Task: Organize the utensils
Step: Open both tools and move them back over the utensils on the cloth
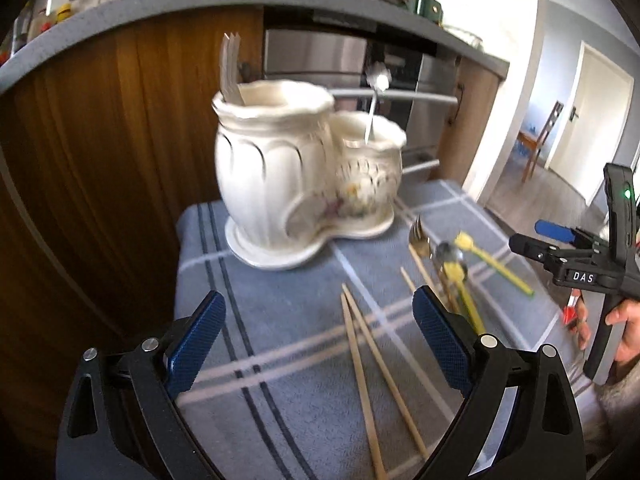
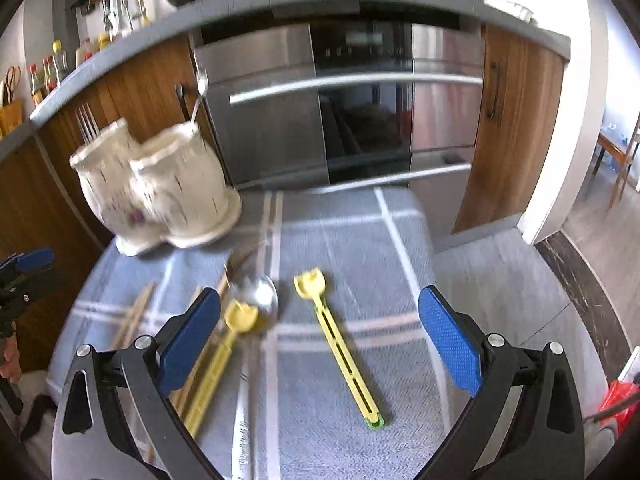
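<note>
Both claws hang open and empty over the table [image 2: 352,216], which is covered with a blue checked cloth. From its own camera the left claw [image 1: 320,348] has its jaws spread wide, with a pair of chopsticks [image 1: 372,360] lying between them and running toward 5 o'clock. Across the table the right claw [image 2: 320,340] is equally wide, hovering above a yellow fork [image 2: 340,348] that lies alone, head toward 11 o'clock.

Just left of that, a second yellow fork [image 2: 224,356] rests with its head against a metal spoon [image 2: 260,300], and a metal fork [image 1: 418,236] lies near them. Over at 10 o'clock in the right view stands the white double holder [image 2: 160,188], already carrying a fork [image 1: 230,68] in one cup and a spoon [image 1: 378,80] in the other.

My judgement is that sorting has barely begun. For a clean pick, the right claw should drop straight over the lone yellow fork's handle, jaws crossing it at mid-length. Both views are blurred, so steadying first would help; the overlapping pile is best left until later.
</note>
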{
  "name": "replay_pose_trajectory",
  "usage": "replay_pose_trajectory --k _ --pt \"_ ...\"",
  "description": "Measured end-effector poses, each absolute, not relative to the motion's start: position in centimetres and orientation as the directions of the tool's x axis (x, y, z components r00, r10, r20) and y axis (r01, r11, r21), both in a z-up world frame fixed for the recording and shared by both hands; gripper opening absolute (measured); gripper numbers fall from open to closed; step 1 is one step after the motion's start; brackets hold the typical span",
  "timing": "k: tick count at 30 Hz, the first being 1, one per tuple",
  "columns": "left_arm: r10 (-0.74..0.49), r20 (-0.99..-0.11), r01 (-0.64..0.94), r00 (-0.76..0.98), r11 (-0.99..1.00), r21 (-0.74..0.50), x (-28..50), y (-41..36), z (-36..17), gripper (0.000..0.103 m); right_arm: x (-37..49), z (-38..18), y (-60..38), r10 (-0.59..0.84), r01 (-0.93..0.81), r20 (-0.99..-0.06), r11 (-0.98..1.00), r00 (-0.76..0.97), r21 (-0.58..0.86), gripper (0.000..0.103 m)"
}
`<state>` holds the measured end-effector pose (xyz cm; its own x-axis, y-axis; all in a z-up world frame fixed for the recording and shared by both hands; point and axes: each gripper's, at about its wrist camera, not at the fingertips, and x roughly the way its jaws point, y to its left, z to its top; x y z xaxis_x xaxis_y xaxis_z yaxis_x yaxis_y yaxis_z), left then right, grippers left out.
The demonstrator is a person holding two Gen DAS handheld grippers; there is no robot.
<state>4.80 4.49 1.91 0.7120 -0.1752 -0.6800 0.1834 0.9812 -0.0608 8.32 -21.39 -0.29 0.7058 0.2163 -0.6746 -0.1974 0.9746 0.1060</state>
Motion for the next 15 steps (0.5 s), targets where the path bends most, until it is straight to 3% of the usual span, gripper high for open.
replay_pose_trajectory --k 2,5,9,15 --pt "-0.172 -0.69 0.193 0.703 0.98 -0.047 5.0 4.0 1.1 0.094 8.5 -1.2 -21.4 0.203 -0.197 -0.69 0.976 0.695 0.088 0.097" --pt "-0.179 -0.703 0.208 0.688 0.977 -0.045 5.4 3.7 0.2 0.094 9.0 -2.0 -21.3 0.189 -0.199 -0.714 0.977 0.674 0.071 0.086" --pt "-0.191 -0.722 0.224 0.665 0.973 -0.052 5.9 3.4 -1.0 0.094 9.8 -2.8 -20.7 0.175 -0.221 -0.747 0.975 0.641 0.039 0.064" --pt "-0.213 -0.746 0.255 0.631 0.965 -0.06 6.2 3.2 -2.1 0.092 10.6 -3.8 -19.5 0.15 -0.268 -0.776 0.963 0.612 -0.026 0.04"
